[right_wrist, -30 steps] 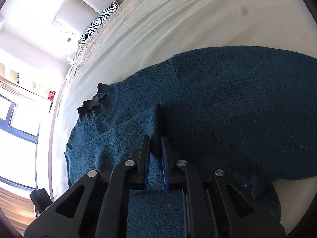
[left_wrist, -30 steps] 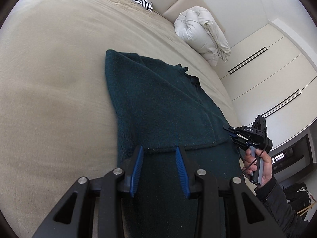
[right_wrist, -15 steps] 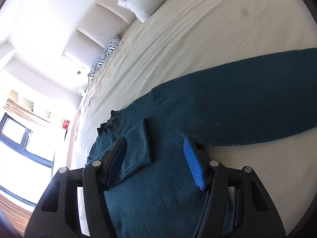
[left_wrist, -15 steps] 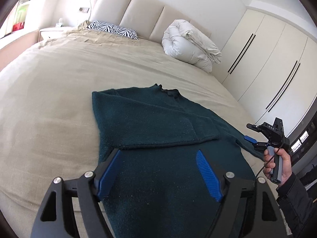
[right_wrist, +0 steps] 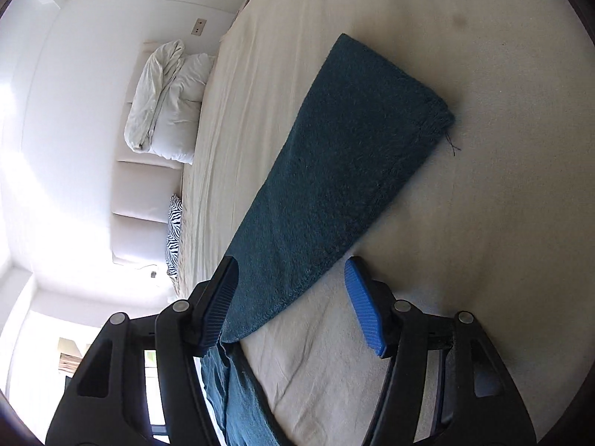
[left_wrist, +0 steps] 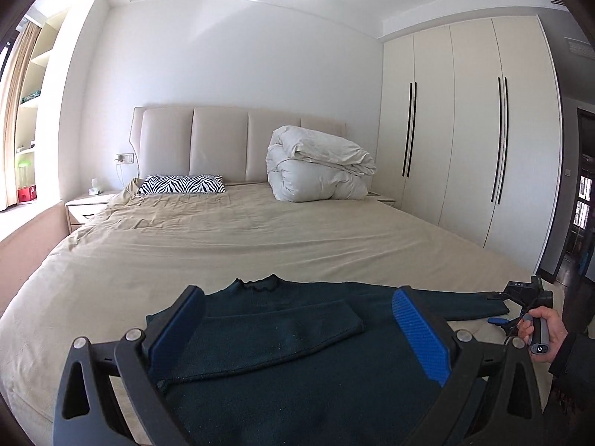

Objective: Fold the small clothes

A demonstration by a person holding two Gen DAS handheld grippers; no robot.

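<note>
A dark teal sweater [left_wrist: 282, 338] lies flat on the beige bed [left_wrist: 223, 245], collar toward the headboard. One sleeve [left_wrist: 297, 319] is folded across its chest. The other sleeve [left_wrist: 446, 303] stretches out to the right. My left gripper [left_wrist: 297, 308] hovers above the sweater's body; its jaws are opening and nothing is between them. My right gripper [left_wrist: 496, 308] is held by a hand [left_wrist: 546, 330] near that sleeve's cuff. In the right wrist view this gripper [right_wrist: 292, 271] stands open over the outstretched sleeve [right_wrist: 346, 171], with the pads apart from the fabric.
A rolled white duvet [left_wrist: 316, 167] and a zebra pillow [left_wrist: 182, 184] sit at the padded headboard. White wardrobe doors [left_wrist: 465, 130] line the right wall. A nightstand [left_wrist: 85, 208] stands left of the bed. Bare sheet [right_wrist: 502, 204] surrounds the sleeve.
My left gripper rose and drew back from the folded sleeve, its jaws spreading wide. My right gripper let go of the folded sleeve, opened, and swung out along the other sleeve toward its cuff.
</note>
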